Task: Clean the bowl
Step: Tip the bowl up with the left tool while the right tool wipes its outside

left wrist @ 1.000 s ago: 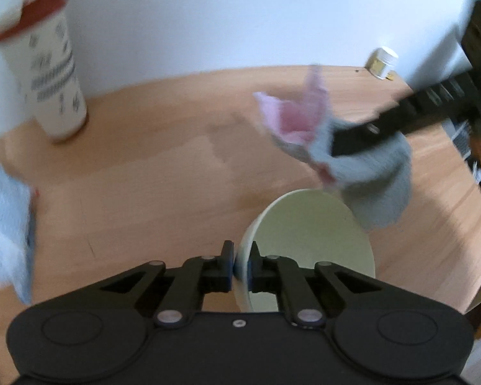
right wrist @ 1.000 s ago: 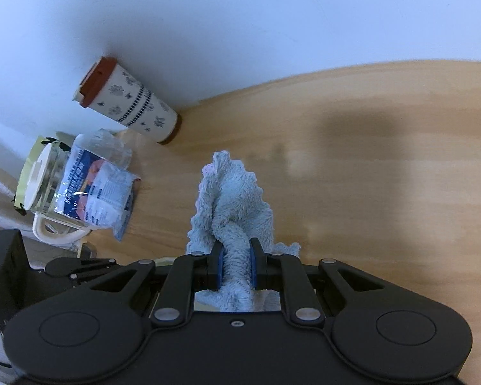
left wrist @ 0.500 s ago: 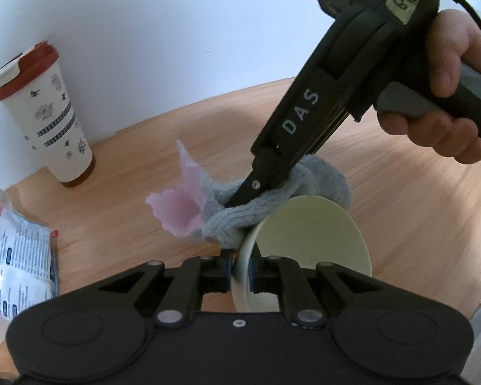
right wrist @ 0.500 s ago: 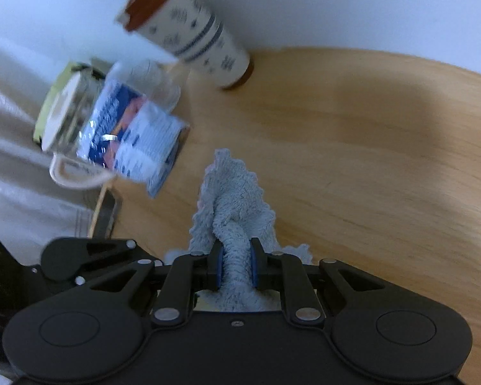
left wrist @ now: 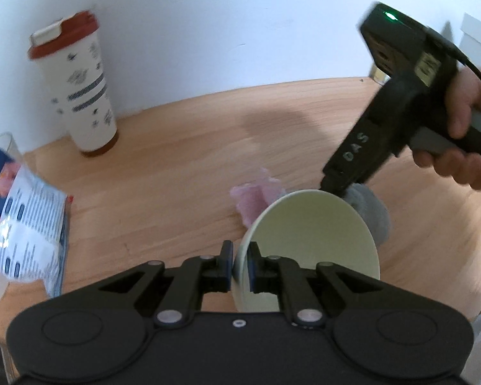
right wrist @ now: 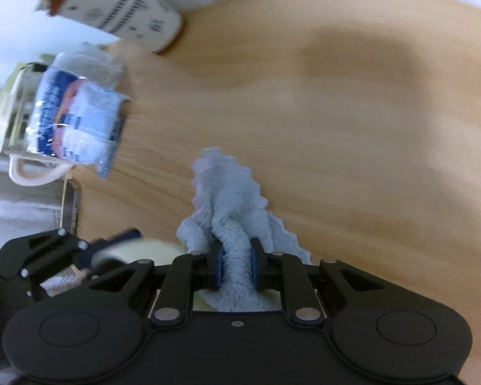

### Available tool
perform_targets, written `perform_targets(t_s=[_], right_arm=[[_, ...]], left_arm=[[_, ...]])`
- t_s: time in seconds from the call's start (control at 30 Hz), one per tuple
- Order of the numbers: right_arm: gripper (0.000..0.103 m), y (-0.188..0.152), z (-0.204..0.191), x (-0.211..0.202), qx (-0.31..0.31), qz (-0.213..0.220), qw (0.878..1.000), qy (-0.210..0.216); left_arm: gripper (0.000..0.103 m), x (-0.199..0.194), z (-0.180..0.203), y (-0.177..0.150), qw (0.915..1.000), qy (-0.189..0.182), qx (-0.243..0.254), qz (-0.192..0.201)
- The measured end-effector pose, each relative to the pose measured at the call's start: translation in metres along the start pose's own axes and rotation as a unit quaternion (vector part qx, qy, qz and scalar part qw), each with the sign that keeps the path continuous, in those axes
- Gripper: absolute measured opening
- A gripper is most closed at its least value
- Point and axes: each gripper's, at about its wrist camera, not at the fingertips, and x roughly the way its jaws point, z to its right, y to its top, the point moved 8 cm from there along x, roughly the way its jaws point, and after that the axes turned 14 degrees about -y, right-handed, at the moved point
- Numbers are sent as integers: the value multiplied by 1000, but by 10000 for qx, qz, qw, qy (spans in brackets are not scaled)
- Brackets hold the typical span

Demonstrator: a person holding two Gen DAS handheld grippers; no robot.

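A pale green bowl [left wrist: 311, 237] is tipped on edge, its inside facing me, and my left gripper [left wrist: 240, 264] is shut on its near rim. My right gripper [right wrist: 235, 266] is shut on a fluffy blue-grey cloth [right wrist: 227, 199] with a pink side [left wrist: 256, 194]. In the left wrist view the right gripper [left wrist: 338, 189] comes down from the upper right and presses the cloth [left wrist: 368, 208] against the bowl's far rim and outer side. A person's hand [left wrist: 458, 141] holds that tool. The bowl [right wrist: 134, 252] shows blurred at the lower left of the right wrist view.
A white travel cup with a red lid [left wrist: 77, 89] stands by the wall at the back left. A printed plastic packet [left wrist: 25, 221] and a glass mug [right wrist: 19, 118] lie at the left edge. The wooden tabletop [left wrist: 182, 163] stretches behind the bowl.
The right gripper has swung from in front of the bowl to its far right rim and sunk lower, carrying the cloth behind the bowl. The left gripper still grips the rim.
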Motion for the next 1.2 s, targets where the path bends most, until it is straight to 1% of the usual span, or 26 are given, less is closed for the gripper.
perform_targets(t_s=[0.07, 0.23, 0.37, 0.4, 0.43, 0.53, 0.63, 0.7, 0.83, 1.0, 1.2], right_arm=[[18, -1, 3, 0, 211, 4, 9998, 70], [18, 12, -10, -1, 320, 173, 9992, 141], [18, 22, -38, -3, 167, 279, 9989, 344], [18, 23, -42, -3, 125, 289, 9988, 363], [20, 24, -50, -3, 46, 298, 9988, 384], [20, 24, -56, -1, -92, 314, 9989, 343], [19, 22, -52, 1, -121, 272, 9990, 324], [19, 22, -44, 3, -52, 246, 9994, 247], [19, 15, -16, 6, 303, 140, 9993, 144], [19, -2, 2, 5, 483, 80, 9985, 235], [19, -12, 10, 2, 565, 42, 9978, 333]], left_arm=[[7, -1, 0, 0, 10000, 7, -16, -4], [7, -2, 1, -1, 10000, 23, -55, -14], [7, -2, 0, -2, 9999, 48, -106, -40], [7, -2, -1, -2, 9999, 59, -120, -50], [7, -2, -1, -3, 9999, 80, -126, -62], [8, -3, -3, -5, 9998, 91, -168, -68], [9, -2, -4, -8, 9997, 107, -215, -92], [9, -2, -7, -11, 9993, 133, -333, -104], [9, -4, -14, -17, 9980, 141, -609, -137], [8, -4, -19, -25, 9973, 121, -695, -217], [9, -3, -28, -30, 9947, 74, -963, -347]])
